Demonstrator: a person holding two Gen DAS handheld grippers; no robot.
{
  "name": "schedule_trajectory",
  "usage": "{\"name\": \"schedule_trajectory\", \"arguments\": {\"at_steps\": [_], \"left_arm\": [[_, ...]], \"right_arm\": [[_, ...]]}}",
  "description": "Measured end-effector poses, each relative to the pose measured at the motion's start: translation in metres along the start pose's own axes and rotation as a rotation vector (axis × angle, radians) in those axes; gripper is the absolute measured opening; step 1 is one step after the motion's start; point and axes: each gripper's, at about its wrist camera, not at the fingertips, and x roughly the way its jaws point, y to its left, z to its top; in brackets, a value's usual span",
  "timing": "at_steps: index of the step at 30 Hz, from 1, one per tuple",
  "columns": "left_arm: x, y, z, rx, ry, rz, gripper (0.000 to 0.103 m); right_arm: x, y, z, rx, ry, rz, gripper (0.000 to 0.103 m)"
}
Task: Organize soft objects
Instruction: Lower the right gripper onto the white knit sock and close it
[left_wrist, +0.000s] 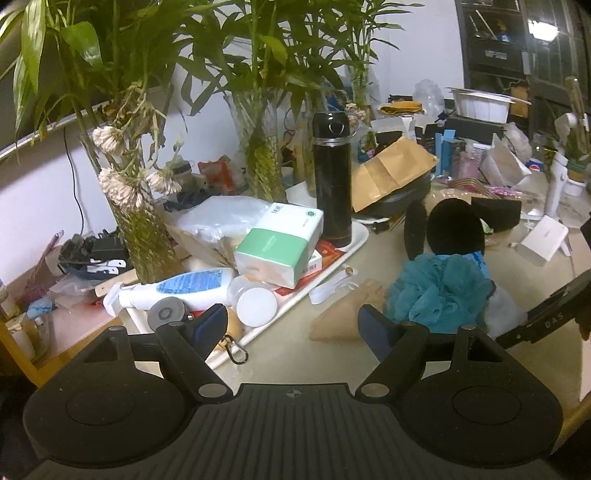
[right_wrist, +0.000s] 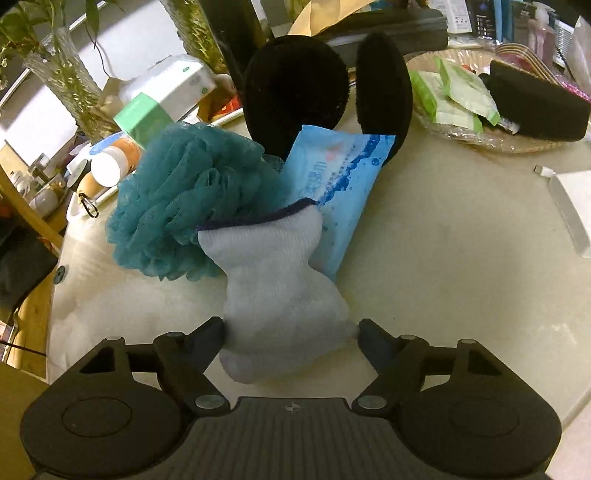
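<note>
A pale grey sock (right_wrist: 280, 295) with a dark cuff lies on the beige table, between the fingers of my right gripper (right_wrist: 291, 326). Both pads sit at the sock's edges and the cloth does not look squeezed. Beyond the sock are a teal mesh bath pouf (right_wrist: 188, 206), a blue wet-wipe pack (right_wrist: 340, 177) and black furry earmuffs (right_wrist: 295, 85). My left gripper (left_wrist: 291, 325) stands open over the table with nothing between its fingers. The bath pouf (left_wrist: 439, 288) and earmuffs (left_wrist: 456, 229) lie ahead of it to the right.
A white tray (left_wrist: 354, 236) at left holds a tissue box (left_wrist: 280, 240), a black flask (left_wrist: 332, 181) and bottles. Glass vases with plants stand behind. A woven basket (right_wrist: 461, 136) at right holds green packets and a black sponge (right_wrist: 535, 107). A brown paper cone (left_wrist: 340, 317) lies nearby.
</note>
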Motion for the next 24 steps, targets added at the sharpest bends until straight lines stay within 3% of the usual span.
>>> {"name": "schedule_trajectory", "arguments": {"at_steps": [3, 13, 24], "left_arm": [[-0.001, -0.004, 0.0, 0.03, -0.016, 0.026, 0.078], [-0.001, -0.004, 0.001, 0.02, -0.012, 0.007, 0.078], [-0.004, 0.001, 0.001, -0.014, -0.008, -0.065, 0.078]], "right_arm": [[0.0, 0.001, -0.001, 0.004, -0.003, -0.005, 0.078], [-0.005, 0.003, -0.003, 0.001, -0.018, 0.012, 0.072], [-0.05, -0.004, 0.006, 0.069, -0.16, -0.003, 0.07]]}}
